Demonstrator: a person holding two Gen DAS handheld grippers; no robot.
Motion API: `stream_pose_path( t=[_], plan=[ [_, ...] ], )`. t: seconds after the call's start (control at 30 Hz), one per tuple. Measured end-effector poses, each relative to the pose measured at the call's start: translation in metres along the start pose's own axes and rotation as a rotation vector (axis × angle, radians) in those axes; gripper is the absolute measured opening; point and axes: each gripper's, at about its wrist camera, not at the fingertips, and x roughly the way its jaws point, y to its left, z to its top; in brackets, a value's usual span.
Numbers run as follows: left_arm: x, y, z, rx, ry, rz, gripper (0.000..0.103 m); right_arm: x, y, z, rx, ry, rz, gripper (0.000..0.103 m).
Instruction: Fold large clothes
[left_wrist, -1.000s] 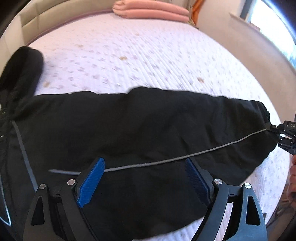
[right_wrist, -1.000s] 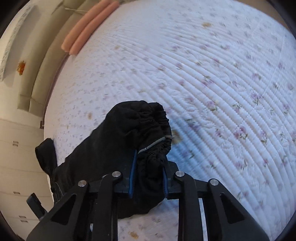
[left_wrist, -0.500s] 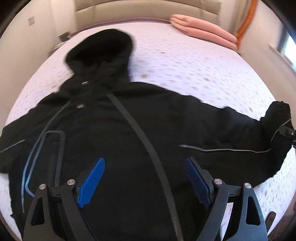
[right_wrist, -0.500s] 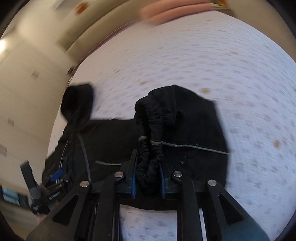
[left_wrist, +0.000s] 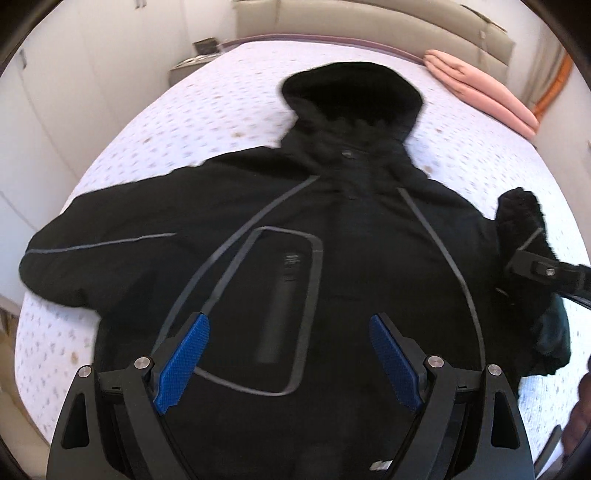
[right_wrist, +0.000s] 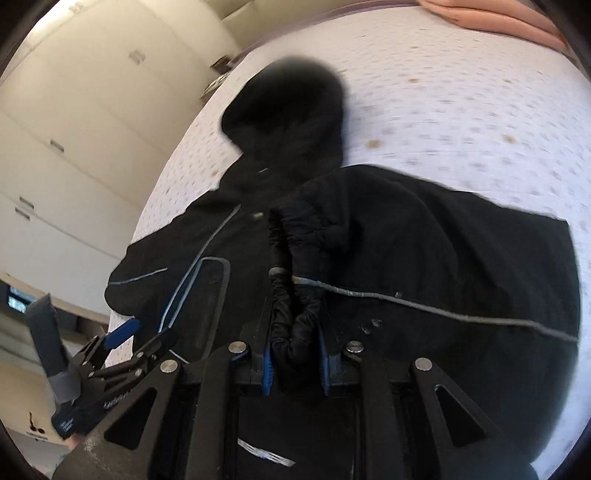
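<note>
The jacket (left_wrist: 295, 295) hem is cut off by the near edge behind the left claw (left_wrist: 288, 365). Its hood (right_wrist: 288, 122) is blurred. The small print on the chest pocket (left_wrist: 291, 260) is unreadable.

both grippers are matte black frames with triangular cut-outs and silver screw heads; the left gripper (left_wrist: 288, 363) and right gripper (right_wrist: 295, 363) carry blue ribbed pads; white lettering marks the left's body.

Left hand-held gripper (left_wrist: 288, 363) tilted downward, jaws wide, empty — right hand-held gripper (right_wrist: 295, 354) clamped on cloth.
</note>
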Motion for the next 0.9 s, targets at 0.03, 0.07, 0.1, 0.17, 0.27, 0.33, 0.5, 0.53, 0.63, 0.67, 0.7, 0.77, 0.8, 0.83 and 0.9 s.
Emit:
stream_pose_path(
  t=[0.03,0.07,0.1,0.17,0.27,0.33,0.5,0.53,0.63,0.67,0.7,0.77,0.8,0.83,0.9],
  plan=[
    [-0.001,0.009,-0.001,-0.009,0.0,0.004,0.089,0.011,0.017,0.001,-0.022,0.006,-0.009,0.023],
    [-0.002,0.019,0.0,-0.017,-0.001,0.008,0.089,0.02,0.029,0.001,-0.031,0.009,-0.003,0.023],
    [-0.004,0.032,0.0,-0.024,-0.001,0.015,0.089,0.029,0.042,0.002,-0.035,0.014,0.014,0.022],
    [-0.005,0.05,0.002,-0.033,-0.002,0.028,0.089,0.047,0.069,0.006,-0.051,0.028,0.043,0.022],
    [-0.005,0.074,0.003,-0.045,0.0,0.038,0.089,0.079,0.112,0.009,-0.099,0.058,0.044,0.022],
    [-0.004,0.092,0.003,-0.06,0.003,0.048,0.089,0.106,0.134,0.009,-0.124,0.097,0.027,0.022],
    [0.003,0.128,0.001,-0.088,0.023,0.059,0.089,0.185,0.151,-0.007,-0.13,0.235,-0.063,0.029],
    [0.004,0.135,0.0,-0.092,0.027,0.062,0.089,0.198,0.154,-0.012,-0.138,0.249,-0.096,0.031],
    [0.008,0.15,-0.003,-0.095,0.037,0.066,0.089,0.205,0.169,-0.017,-0.18,0.231,-0.115,0.058],
    [0.009,0.152,-0.003,-0.096,0.04,0.066,0.089,0.207,0.176,-0.018,-0.19,0.235,-0.124,0.063],
    [0.011,0.156,-0.004,-0.097,0.045,0.065,0.089,0.209,0.182,-0.02,-0.211,0.239,-0.152,0.063],
    [0.011,0.161,-0.004,-0.097,0.05,0.06,0.089,0.204,0.19,-0.021,-0.236,0.24,-0.161,0.06],
    [0.012,0.162,-0.002,-0.092,0.049,0.046,0.089,0.194,0.191,-0.021,-0.223,0.224,-0.124,0.058],
    [0.013,0.16,-0.001,-0.087,0.05,0.036,0.089,0.179,0.191,-0.02,-0.208,0.202,-0.084,0.058],
    [0.017,0.154,0.004,-0.067,0.057,-0.018,0.089,0.142,0.185,-0.019,-0.188,0.133,-0.075,0.058]
  ],
)
